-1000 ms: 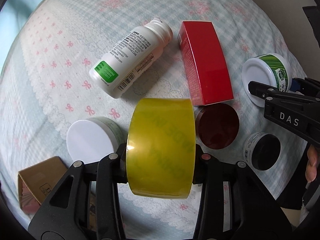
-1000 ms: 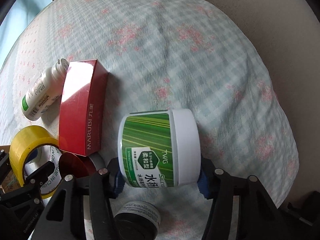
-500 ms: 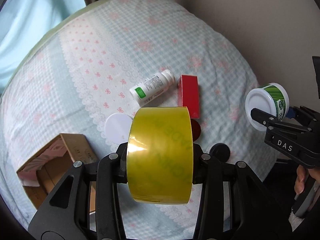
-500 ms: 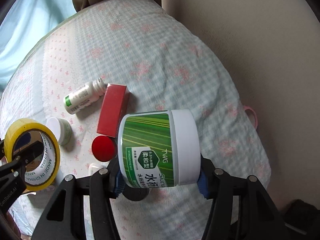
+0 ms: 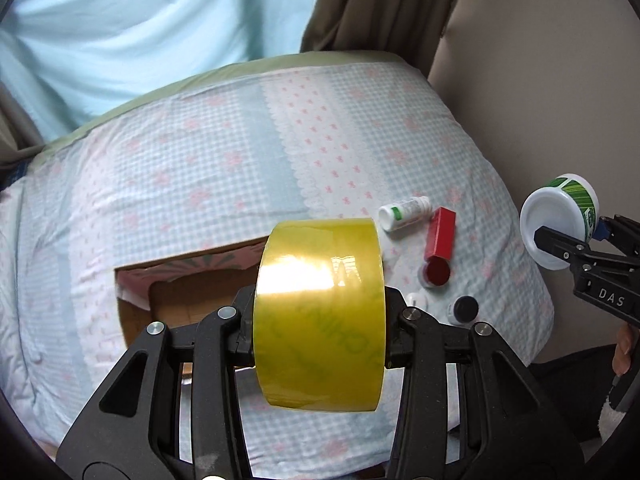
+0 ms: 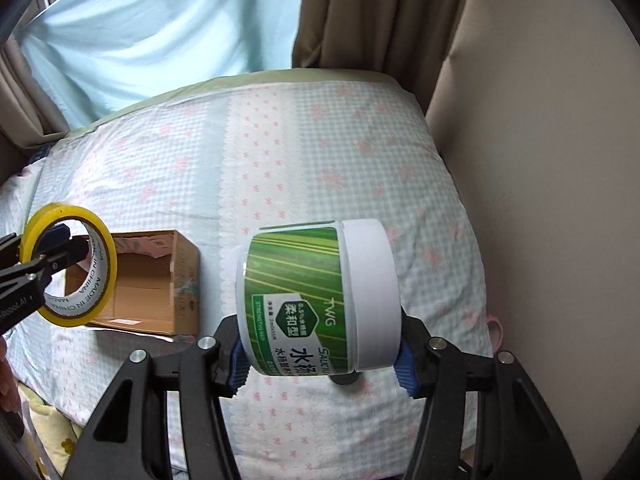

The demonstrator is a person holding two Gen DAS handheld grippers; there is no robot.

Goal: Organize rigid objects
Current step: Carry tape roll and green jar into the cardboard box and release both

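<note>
While each claw gripped a load, the left claw point(image 5: 320, 320) a yellow tape roll point(image 5: 320, 312) and the right claw point(image 6: 320, 344) a green-labelled white jar point(image 6: 316, 300), the open cardboard box point(image 6: 160, 280) looked empty and several small items point(image 5: 436, 248) lay on the bed point(image 5: 200, 168).

R gripper point(image 6: 320, 354) clamps green-label jar point(image 6: 316, 292) above bed point(image 6: 320, 152).

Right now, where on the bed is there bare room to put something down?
Free: the wide quilt beyond the box, up to the curtain. Crowded: right of the box, around the red carton, bottle and small jars.
</note>
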